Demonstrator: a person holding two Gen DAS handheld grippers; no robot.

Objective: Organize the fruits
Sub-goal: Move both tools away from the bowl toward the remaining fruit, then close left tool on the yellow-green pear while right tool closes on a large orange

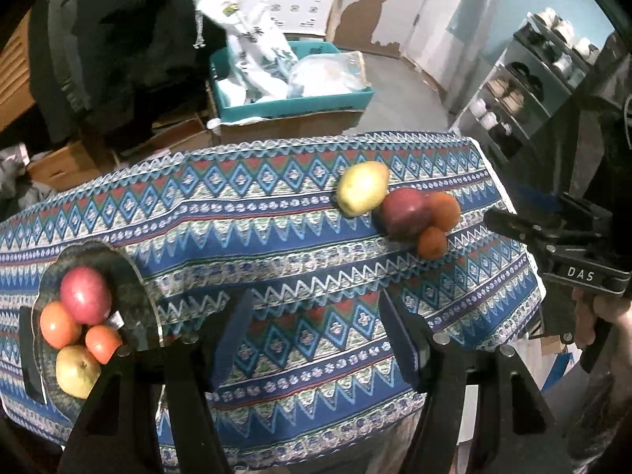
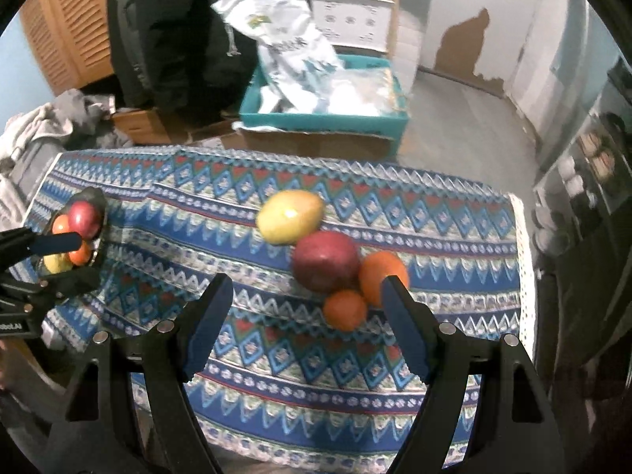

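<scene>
- The right gripper point(image 2: 306, 300) hovered released, empty, near four loose fruits beside the red apple point(image 2: 326, 261).
- The left gripper point(image 1: 316, 326), also released, waited near the half-filled plate point(image 1: 134, 276), apparently their destination.

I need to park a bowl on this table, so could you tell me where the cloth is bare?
The tablecloth is bare across the middle, between the plate of fruit and the loose fruit cluster, and along the near edge. Both ends are crowded.

Cluttered home storeroom: cardboard boxes point(image 1: 284, 124), dish shelves point(image 1: 525, 91), peeling wall point(image 1: 379, 12).
</scene>
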